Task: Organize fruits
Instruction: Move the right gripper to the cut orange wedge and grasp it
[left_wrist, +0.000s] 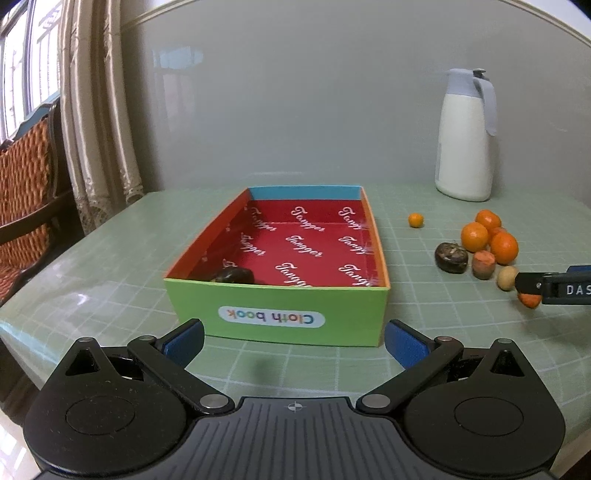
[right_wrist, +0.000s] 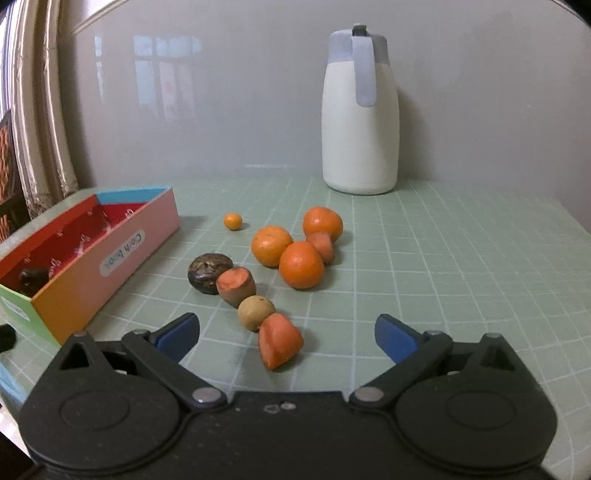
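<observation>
One dark fruit (left_wrist: 233, 275) inside box (left_wrist: 275, 308)

Spread fingers (right_wrist: 177, 334) around orange chunk (right_wrist: 279, 341)

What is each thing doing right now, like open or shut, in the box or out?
Left gripper: jaws open, holding nothing.
Right gripper: jaws open, holding nothing.
Box: lidless, upright on the table.
Dark fruit: inside the box.
Oranges: out on the table, clustered.
Carrot chunk: on the table between the right jaws.
Jug: upright, lid shut.
</observation>
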